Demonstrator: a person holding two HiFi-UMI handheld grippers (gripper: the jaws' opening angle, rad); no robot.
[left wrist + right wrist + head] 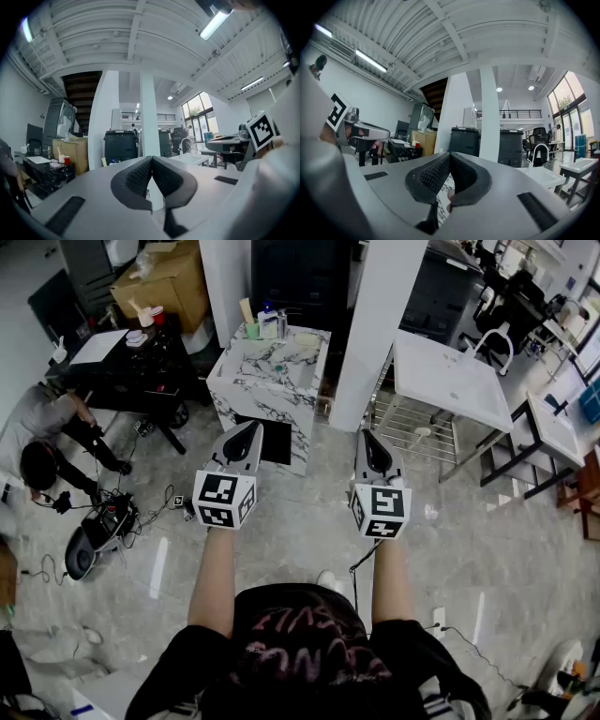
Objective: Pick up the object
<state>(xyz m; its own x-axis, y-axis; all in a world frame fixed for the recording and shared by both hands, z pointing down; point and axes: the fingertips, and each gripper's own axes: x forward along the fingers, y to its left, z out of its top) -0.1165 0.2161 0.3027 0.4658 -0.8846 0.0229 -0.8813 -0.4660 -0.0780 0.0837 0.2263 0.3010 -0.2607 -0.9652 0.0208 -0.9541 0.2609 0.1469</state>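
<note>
Both grippers are held level, side by side over the grey floor. The left gripper [251, 425] [151, 158] has its jaws fully closed and empty. The right gripper [367, 434] [450, 153] is the same, tips touching with nothing between them. Just ahead is a marble pedestal [272, 381]. A green cup [252, 331] and a bottle [269, 320] sit at its far edge, well clear of both grippers. I can't tell which is the target object. A white pillar [380, 324] stands right of the pedestal, with a cardboard box [169, 282] behind it to the left.

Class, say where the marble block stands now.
The marble block stands upper centre in the head view, just ahead of the left tongs, between the black table on its left and the white pillar on its right.
</note>
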